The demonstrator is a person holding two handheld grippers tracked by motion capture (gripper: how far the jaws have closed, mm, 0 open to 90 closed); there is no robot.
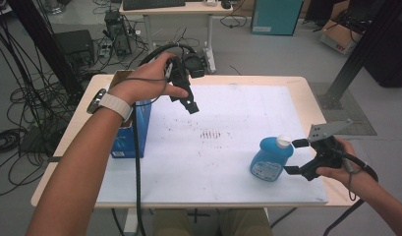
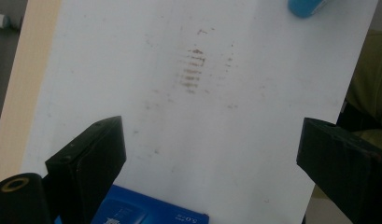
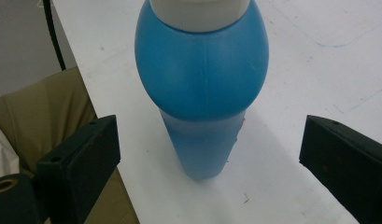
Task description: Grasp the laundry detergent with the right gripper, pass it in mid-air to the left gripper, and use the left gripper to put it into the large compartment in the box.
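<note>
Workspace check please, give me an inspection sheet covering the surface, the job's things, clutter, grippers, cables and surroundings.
Surface: wooden table under a white sheet with brownish smudges near its middle.
Job's things: blue bottle with a white cap, upright near the sheet's right front; blue box standing at the table's left edge.
Clutter: nothing seen.
Grippers: left gripper held above the sheet near the box, jaws open and empty; right gripper beside the bottle, jaws open on either side of it, not pressing.
Cables: one black cable trails from each gripper; loose bundles on the floor at left.
Surroundings: desk with a keyboard behind, cardboard boxes, black frame posts.
</note>
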